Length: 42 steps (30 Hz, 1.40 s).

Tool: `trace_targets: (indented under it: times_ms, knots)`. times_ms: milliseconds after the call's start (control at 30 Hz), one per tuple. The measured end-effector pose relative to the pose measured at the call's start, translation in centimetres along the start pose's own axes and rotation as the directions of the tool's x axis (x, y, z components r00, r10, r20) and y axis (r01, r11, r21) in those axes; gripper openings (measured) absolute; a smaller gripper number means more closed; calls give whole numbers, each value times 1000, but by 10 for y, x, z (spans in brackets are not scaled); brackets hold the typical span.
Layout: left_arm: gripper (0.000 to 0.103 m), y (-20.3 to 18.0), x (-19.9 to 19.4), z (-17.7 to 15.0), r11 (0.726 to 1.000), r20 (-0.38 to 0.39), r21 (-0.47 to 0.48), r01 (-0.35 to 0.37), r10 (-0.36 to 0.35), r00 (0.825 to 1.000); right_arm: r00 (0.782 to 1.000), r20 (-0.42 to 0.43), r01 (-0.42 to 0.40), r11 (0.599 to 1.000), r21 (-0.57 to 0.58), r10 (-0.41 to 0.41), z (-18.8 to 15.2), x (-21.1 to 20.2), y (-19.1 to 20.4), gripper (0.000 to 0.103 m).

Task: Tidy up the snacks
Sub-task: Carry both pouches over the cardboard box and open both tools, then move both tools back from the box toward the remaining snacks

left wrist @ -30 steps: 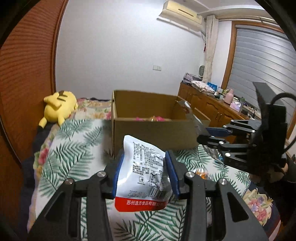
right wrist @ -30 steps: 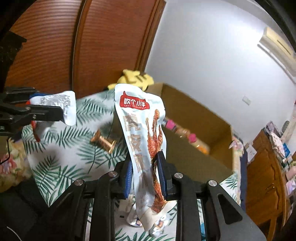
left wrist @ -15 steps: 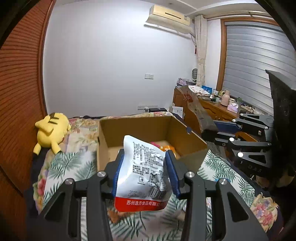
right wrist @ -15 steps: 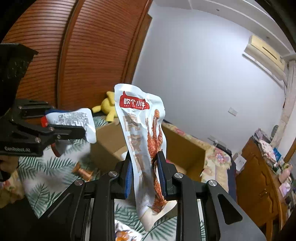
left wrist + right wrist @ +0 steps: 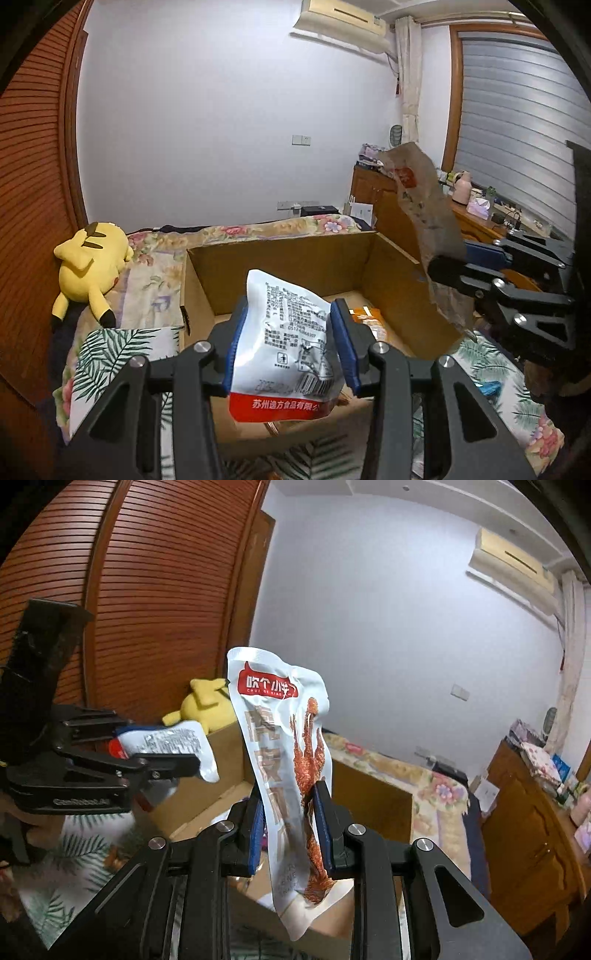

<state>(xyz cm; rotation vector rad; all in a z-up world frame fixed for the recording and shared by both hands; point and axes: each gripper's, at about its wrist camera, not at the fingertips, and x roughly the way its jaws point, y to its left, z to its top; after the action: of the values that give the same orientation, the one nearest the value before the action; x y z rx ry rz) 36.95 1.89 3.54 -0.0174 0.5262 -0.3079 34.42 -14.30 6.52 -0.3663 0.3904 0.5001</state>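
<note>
The left claw (image 5: 288,343) is gripping a puffy white-and-red foil packet (image 5: 284,350), the right claw (image 5: 288,834) a limp, slippery white pouch (image 5: 288,775), both mid-body over the open cardboard box (image 5: 295,258); probably light, crushable.

I am working in a home bedroom. A bed with floral bedding (image 5: 258,230) and a palm-leaf cover (image 5: 110,350) carries a yellow plush toy (image 5: 92,266). Slatted wooden wardrobe doors (image 5: 166,590), a wall air conditioner (image 5: 343,22), a cluttered wooden sideboard (image 5: 535,812) and a roller-shuttered window (image 5: 517,122) surround it.
</note>
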Motion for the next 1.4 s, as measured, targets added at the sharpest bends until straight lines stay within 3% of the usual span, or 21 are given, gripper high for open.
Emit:
trace_targets:
  times_ms: [267, 600, 833, 1100, 1233, 1400]
  knots:
    - [43, 1, 47, -9, 1000, -58, 11, 6, -6, 998, 999, -48, -21, 998, 52, 23, -16, 45, -11, 24]
    - [45, -4, 67, -17, 999, -90, 15, 37, -35, 995, 990, -123, -56, 990, 133, 72, -35, 74, -15, 24]
    - [48, -11, 71, -18, 999, -110, 25, 33, -30, 993, 981, -169, -62, 983, 170, 91, -42, 84, -19, 24]
    - [56, -8, 66, -17, 999, -120, -11, 42, -43, 992, 965, -191, -125, 956, 265, 179, -47, 89, -36, 26]
    - [56, -9, 57, -17, 999, -117, -7, 37, -37, 992, 958, -195, -152, 947, 281, 212, -48, 90, -38, 33]
    - [56, -11, 34, -17, 999, -100, 1, 35, -34, 994, 960, -180, -156, 946, 285, 212, -48, 77, -34, 34]
